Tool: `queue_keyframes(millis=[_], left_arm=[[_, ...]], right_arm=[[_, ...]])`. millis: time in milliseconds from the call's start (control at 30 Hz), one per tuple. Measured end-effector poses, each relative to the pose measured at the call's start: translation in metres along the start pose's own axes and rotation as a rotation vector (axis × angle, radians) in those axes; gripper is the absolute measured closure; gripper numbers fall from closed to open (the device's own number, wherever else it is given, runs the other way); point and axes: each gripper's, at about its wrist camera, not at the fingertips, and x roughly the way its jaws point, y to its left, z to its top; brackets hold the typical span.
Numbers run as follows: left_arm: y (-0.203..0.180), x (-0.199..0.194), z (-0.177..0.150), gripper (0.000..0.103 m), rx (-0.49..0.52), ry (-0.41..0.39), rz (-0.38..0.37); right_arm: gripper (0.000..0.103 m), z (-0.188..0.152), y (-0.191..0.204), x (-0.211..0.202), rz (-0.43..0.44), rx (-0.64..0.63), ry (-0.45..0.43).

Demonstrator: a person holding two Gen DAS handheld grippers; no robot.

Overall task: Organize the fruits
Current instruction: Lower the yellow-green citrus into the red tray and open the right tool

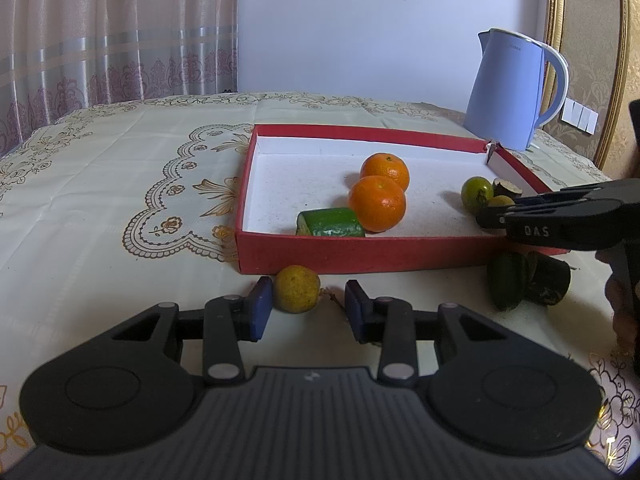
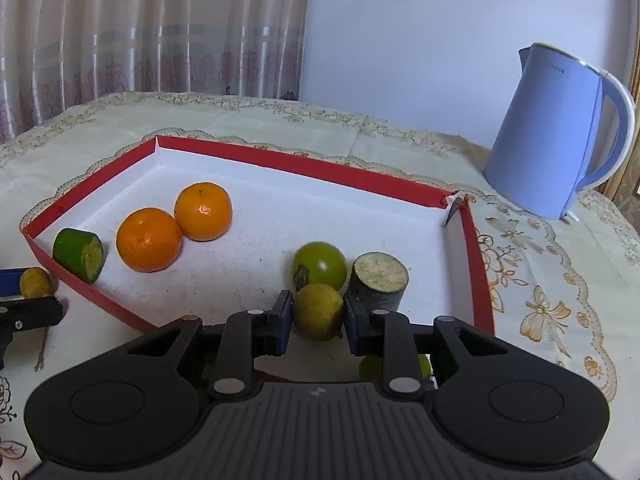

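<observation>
The bench (image 1: 100,184) carries a red box (image 1: 360,254) and, far right, a blue kettle (image 2: 556,136). Inside the box lie two oranges (image 2: 149,239), a green cut piece (image 2: 78,255), a green fruit (image 2: 320,265) and a dark cut piece (image 2: 380,278). The right tongs (image 2: 318,314) are clenched on a yellow lime (image 2: 318,310) over the box — it seems not yet set down. The left tongs (image 1: 308,308) stand released around another yellow fruit (image 1: 297,289) on the bench, near the box wall. Only the left view shows two dark green pieces (image 1: 508,280) outside the box — they are left to do.
</observation>
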Motion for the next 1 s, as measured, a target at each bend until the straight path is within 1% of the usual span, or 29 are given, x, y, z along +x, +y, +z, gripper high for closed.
queue_keyframes(millis=[200,333,433,633,667,700,733,767,800,900,1000], left_arm=[[0.0,0.0,0.0,0.068,0.002,0.001,0.0],[0.0,0.0,0.0,0.068,0.002,0.001,0.001],[0.0,0.0,0.0,0.068,0.003,0.001,0.001],[0.0,0.001,0.0,0.068,0.001,0.001,-0.001],[0.0,0.001,0.0,0.068,0.0,0.0,-0.002],[0.0,0.001,0.0,0.068,-0.001,0.0,-0.002],[0.0,0.0,0.0,0.068,-0.003,-0.001,0.0],[0.0,0.0,0.0,0.069,-0.005,-0.003,0.001],[0.001,0.0,0.0,0.069,-0.006,-0.003,0.001],[0.0,0.0,0.001,0.07,-0.003,-0.002,0.005],[0.001,0.0,0.001,0.071,-0.005,-0.003,0.005]], right_arm=[[0.076,0.001,-0.004,0.002,0.02,0.017,0.009],[0.076,0.001,-0.003,0.001,0.007,0.005,0.009],[0.076,0.0,-0.003,-0.006,0.008,0.001,0.001],[0.071,-0.007,-0.005,-0.028,0.002,-0.004,-0.022],[0.069,-0.01,-0.006,-0.034,0.0,-0.004,-0.03],[0.06,-0.012,-0.008,-0.04,-0.003,0.001,-0.043],[0.054,-0.015,-0.01,-0.045,-0.012,0.007,-0.056],[0.042,-0.018,-0.013,-0.053,-0.027,0.016,-0.073],[0.035,-0.021,-0.016,-0.059,-0.034,0.027,-0.09],[0.035,-0.03,-0.028,-0.075,-0.036,0.062,-0.112],[0.035,-0.042,-0.039,-0.08,-0.049,0.087,-0.099]])
